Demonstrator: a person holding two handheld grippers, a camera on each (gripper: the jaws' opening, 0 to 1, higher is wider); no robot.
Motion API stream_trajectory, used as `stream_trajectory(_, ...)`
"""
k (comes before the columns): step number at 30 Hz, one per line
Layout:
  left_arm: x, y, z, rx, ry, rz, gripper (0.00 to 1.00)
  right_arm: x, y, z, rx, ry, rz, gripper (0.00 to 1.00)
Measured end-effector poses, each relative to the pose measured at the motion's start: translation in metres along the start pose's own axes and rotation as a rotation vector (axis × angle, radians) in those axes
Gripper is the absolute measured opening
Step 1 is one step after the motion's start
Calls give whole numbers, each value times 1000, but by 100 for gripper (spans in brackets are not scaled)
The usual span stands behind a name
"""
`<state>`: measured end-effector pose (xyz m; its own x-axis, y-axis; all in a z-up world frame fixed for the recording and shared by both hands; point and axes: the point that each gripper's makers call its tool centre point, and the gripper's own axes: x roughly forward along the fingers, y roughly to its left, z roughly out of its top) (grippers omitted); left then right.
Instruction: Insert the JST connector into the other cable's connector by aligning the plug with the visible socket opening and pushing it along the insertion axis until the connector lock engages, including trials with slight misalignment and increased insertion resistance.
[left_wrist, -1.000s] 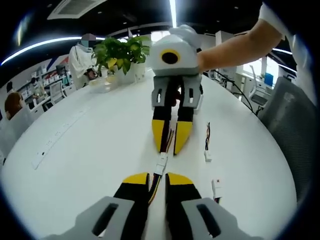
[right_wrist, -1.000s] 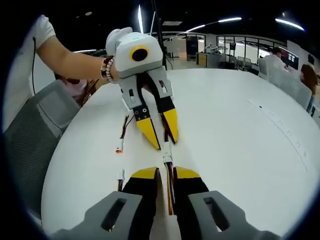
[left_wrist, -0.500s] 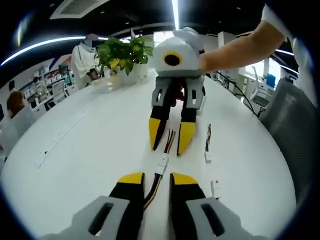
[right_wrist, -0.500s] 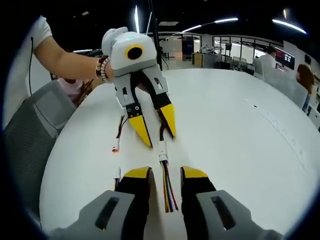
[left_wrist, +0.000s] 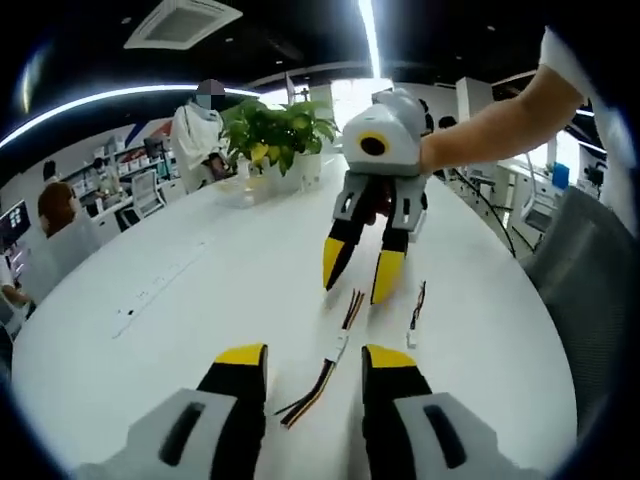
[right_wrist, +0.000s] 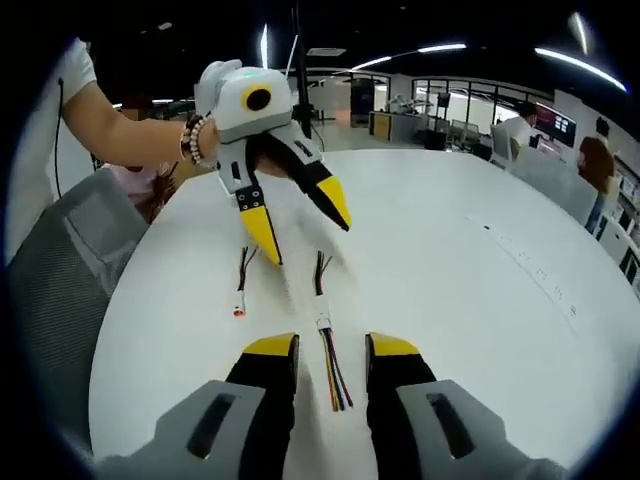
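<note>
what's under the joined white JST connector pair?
The joined white JST connector pair lies flat on the white table, its coloured wires trailing between the open right gripper jaws. Its underside is covered.

The round white worktop carries a joined cable with a small white plastic connector body at its middle; dark wires run from it towards the far side of the worktop and a flat fan of multicoloured wires trails back between the yellow-tipped black fingers of the right gripper, which stand apart with nothing touching them; just left of the connector lies a second short dark cable with a red-tipped plug; beyond the connector hangs the left gripper, white-bodied, raised clear of the worktop, its yellow fingers spread wide, gripped by a person's hand with a beaded bracelet; a grey mesh chair stands left of the worktop.
</note>
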<state>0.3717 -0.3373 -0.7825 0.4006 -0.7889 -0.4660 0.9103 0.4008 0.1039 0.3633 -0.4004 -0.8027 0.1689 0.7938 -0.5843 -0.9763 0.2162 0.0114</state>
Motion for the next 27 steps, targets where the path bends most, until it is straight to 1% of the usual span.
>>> stream_trajectory(2,-6,-3,5,-10,-20,11,39,-4,1,4,-10,-5,-5,25)
stream_trajectory(3,-10,-5,7,-11,-33,15,41,-6,5,6,-18,-9,-6,25)
stream_trajectory(6,-17,-10,8,-10,-36,27,47,-11,13,9,-33,-15,-13,26)
stream_trajectory(8,-22,-15,8,-13,-37,28,49,-14,21,10,-41,-15,-11,26)
stream_trajectory(9,-25,-17,8,-19,-43,27,50,-15,24,11,-47,-15,-12,26)
stream_trajectory(10,-28,-17,9,-26,-56,23,50,-17,27,12,-72,-18,-21,26)
stream_trajectory(11,-31,-16,9,-26,-65,24,50,-18,30,14,-79,-24,-26,26)
stream_trajectory(13,-36,-20,10,-27,-75,30,51,-21,38,17,-80,-40,-26,27)
stream_trajectory(16,-41,-30,10,-32,-90,25,51,-22,45,19,-119,-43,-48,27)
stream_trajectory(17,-42,-35,9,-25,-91,22,51,-21,47,19,-117,-44,-47,26)
stream_trajectory(20,-42,-41,7,-15,-90,18,51,-19,51,20,-115,-65,-55,27)
stream_trajectory(23,-40,-50,7,-1,-98,3,50,-13,57,16,-110,-73,-50,27)
stream_trajectory(25,-36,-54,3,7,-89,-17,50,-10,61,12,-105,-71,-47,26)
stream_trajectory(27,-32,-56,-3,-14,-84,-34,50,-8,63,6,-100,-69,-40,25)
